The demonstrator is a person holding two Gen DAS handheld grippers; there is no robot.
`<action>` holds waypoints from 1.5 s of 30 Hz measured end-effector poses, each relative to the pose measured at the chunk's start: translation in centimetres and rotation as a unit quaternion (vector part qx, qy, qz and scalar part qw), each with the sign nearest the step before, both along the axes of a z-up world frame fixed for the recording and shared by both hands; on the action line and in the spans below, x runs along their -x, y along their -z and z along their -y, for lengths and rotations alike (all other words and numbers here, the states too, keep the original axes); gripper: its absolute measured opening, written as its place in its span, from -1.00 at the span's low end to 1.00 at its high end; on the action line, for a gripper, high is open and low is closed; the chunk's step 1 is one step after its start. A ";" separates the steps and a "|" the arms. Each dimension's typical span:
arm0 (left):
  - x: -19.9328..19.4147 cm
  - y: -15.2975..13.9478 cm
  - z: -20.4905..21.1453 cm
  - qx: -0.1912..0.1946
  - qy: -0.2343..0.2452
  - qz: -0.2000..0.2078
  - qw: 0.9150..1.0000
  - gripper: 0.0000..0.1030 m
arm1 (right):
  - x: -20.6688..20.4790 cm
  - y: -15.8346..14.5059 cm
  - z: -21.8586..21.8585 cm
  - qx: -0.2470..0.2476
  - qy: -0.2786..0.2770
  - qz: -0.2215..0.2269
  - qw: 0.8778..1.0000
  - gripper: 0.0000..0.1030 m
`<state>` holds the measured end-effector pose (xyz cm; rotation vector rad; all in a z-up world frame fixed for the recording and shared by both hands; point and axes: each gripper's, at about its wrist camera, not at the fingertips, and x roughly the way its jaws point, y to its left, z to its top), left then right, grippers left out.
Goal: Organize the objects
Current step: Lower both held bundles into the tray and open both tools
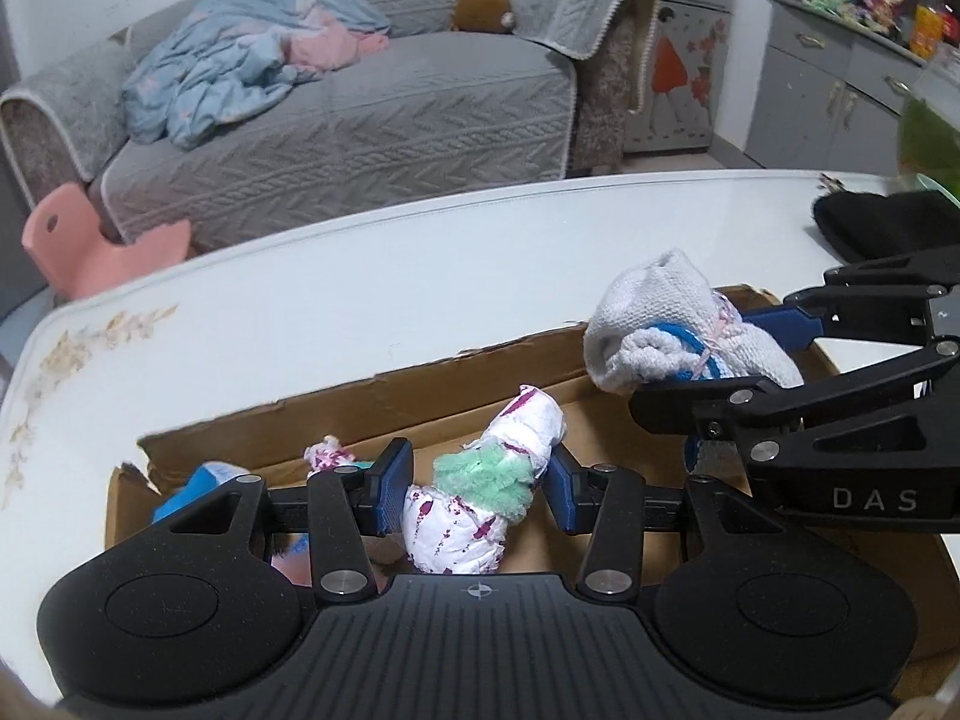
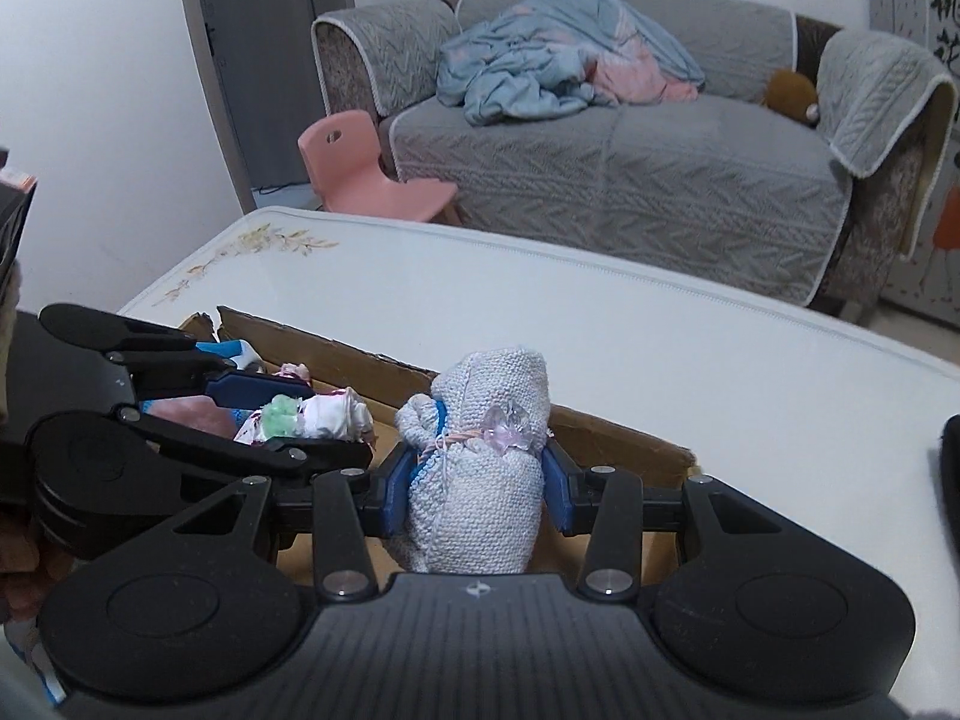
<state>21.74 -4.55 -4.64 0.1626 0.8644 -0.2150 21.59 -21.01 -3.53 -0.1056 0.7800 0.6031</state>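
Much of the cardboard box (image 1: 420, 384) is hidden behind the two tools, so its floor and near wall barely show; its torn far wall stands on the white surface (image 1: 360, 276). Small things at the box's left end, one blue, one pink, are too covered to name. A dark object (image 1: 876, 222) at the far right of the surface is cut off by the frame edge.

The left tongs (image 1: 474, 486) are narrowed on a white sock bundle with purple marks and a green fuzzy cuff (image 1: 480, 480), both blue pads pressing its sides, above the box's inside. The right tongs (image 2: 474, 486) are closed the same way on a pale knitted sock bundle with a blue band (image 2: 480, 468), held just right of the first bundle, over the box's far wall. The two bundles sit near each other without touching.
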 end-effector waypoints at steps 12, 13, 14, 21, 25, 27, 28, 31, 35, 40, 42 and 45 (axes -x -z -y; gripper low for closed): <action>-0.4 1.2 0.6 -0.052 -0.032 0.002 0.998 0.22 | -0.8 0.9 -0.9 0.018 -0.011 -0.021 1.000 -0.21; -0.3 1.1 0.8 -0.053 -0.026 0.004 0.998 0.44 | -1.0 0.9 -0.9 0.019 -0.012 -0.019 1.000 -0.21; 0.0 1.0 1.1 -0.052 -0.018 0.010 0.998 0.72 | -0.9 0.9 -0.8 0.016 -0.013 -0.019 1.000 -0.21; 2.2 0.0 4.0 -0.125 0.026 0.047 0.991 0.81 | -0.7 0.4 -1.1 0.008 -0.028 -0.014 0.999 -0.21; 2.9 -0.4 3.7 -0.132 0.022 0.053 0.990 0.84 | -0.8 0.4 -1.7 0.011 -0.034 -0.016 0.999 -0.21; 2.9 -0.7 3.0 -0.120 0.015 0.050 0.991 0.85 | -0.8 0.5 -2.0 0.009 -0.039 -0.020 0.999 -0.21; 2.8 -0.8 2.7 -0.117 0.013 0.046 0.992 0.85 | -0.8 0.5 -2.1 0.008 -0.042 -0.020 0.999 -0.21; 2.8 -0.8 2.2 -0.111 0.008 0.041 0.993 0.85 | -0.9 0.4 -2.5 0.010 -0.046 -0.024 0.999 -0.19; 2.4 -0.9 1.8 -0.099 -0.001 0.030 0.995 0.87 | -0.8 0.3 -2.8 0.016 -0.048 -0.023 0.998 -0.17; 2.4 -1.1 1.2 -0.086 -0.009 0.024 0.996 0.87 | -0.5 -0.3 -2.5 0.017 -0.046 -0.010 0.999 0.11; 2.4 -1.2 1.0 -0.077 -0.015 0.021 0.997 0.87 | -0.5 -0.6 -2.5 0.018 -0.043 -0.006 0.999 0.24; 2.6 -1.3 0.7 -0.078 -0.017 0.023 0.997 0.87 | -0.4 -0.9 -2.5 0.019 -0.046 -0.004 0.999 0.25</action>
